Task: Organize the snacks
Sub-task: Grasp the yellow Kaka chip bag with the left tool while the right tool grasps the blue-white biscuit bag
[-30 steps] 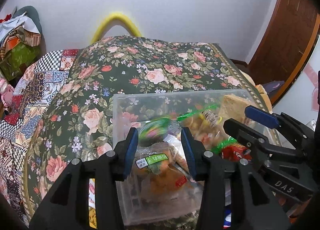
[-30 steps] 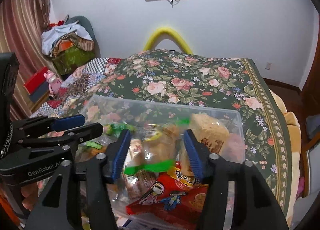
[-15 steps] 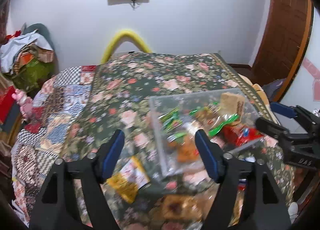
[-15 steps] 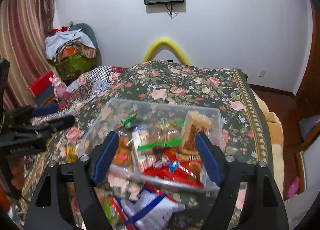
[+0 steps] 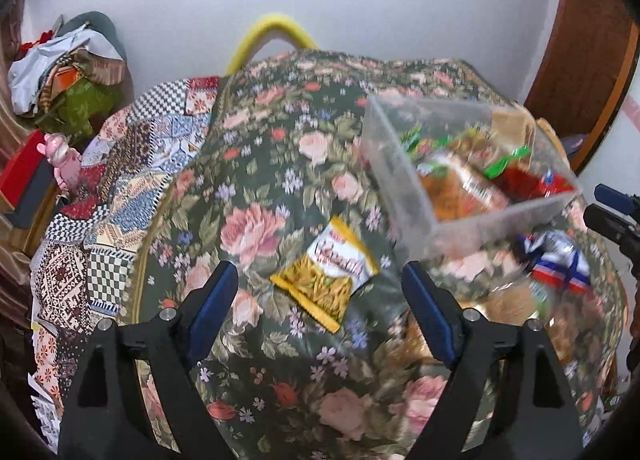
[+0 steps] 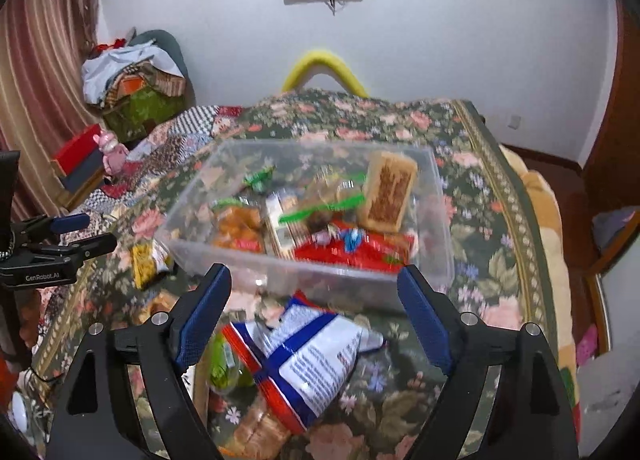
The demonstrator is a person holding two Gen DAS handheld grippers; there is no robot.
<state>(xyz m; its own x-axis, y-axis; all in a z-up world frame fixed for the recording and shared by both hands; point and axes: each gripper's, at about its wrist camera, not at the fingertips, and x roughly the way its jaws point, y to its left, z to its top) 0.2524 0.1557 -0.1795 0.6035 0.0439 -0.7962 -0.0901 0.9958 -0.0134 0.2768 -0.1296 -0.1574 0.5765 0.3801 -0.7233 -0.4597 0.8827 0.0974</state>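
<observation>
A clear plastic bin [image 5: 404, 180] [image 6: 438, 196] holding several snack packets sits on the floral bedspread. A yellow snack packet [image 5: 326, 274] [image 6: 146, 258] lies in front of it, between the wide-open fingers of my left gripper [image 5: 322, 312], which is empty and above it. A red, white and blue bag [image 6: 300, 356] [image 5: 556, 264] lies just before the bin, between the open fingers of my right gripper [image 6: 314, 316], which is empty. Each gripper shows at the edge of the other's view.
The floral bedspread [image 5: 260, 164] covers a bed with a patchwork quilt [image 5: 120, 164] on the left. More packets [image 6: 256, 432] lie at the near edge. A clothes pile [image 6: 132, 76] stands at the far left. A wooden door [image 5: 580, 60] is on the right.
Both grippers have pulled back from the bin and opened wide. The left one has swung left, over the yellow packet. Loose packets in front of the bin have come into view.
</observation>
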